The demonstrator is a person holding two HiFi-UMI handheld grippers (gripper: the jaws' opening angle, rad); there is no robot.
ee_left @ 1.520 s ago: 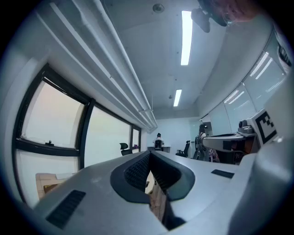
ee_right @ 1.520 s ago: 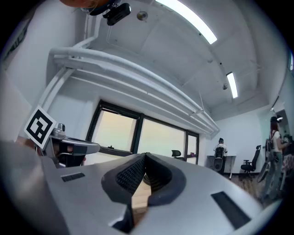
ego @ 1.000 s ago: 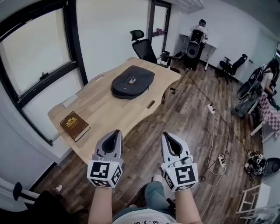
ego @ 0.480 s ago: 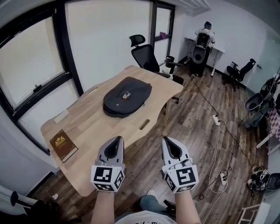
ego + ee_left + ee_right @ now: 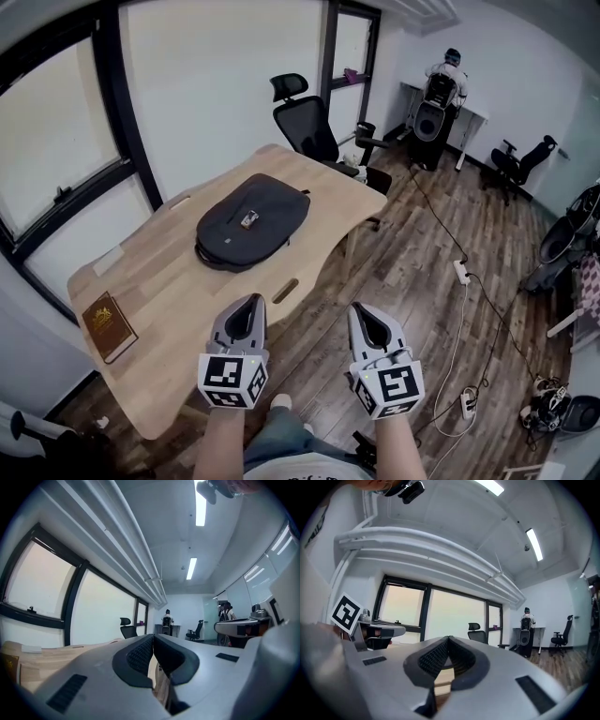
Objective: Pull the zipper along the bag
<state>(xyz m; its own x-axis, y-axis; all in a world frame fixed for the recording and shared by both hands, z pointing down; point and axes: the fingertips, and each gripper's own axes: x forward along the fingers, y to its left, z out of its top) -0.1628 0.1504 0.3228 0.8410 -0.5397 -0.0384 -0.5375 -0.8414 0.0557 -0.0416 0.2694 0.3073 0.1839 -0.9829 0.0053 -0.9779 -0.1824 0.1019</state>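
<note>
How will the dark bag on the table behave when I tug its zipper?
The bag looks soft and lies flat, so it will probably bunch when tugged. On the smooth wooden table it may slide unless pinned.

Wooden table (image 5: 178,272): dark bag (image 5: 251,220), brown book (image 5: 108,325).

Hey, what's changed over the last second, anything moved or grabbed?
The person has walked nearer the table: in the head view the bag and book slid down and left. Nothing was gripped or released. The left gripper and right gripper stay shut and empty, side by side; the bag lies untouched.
</note>
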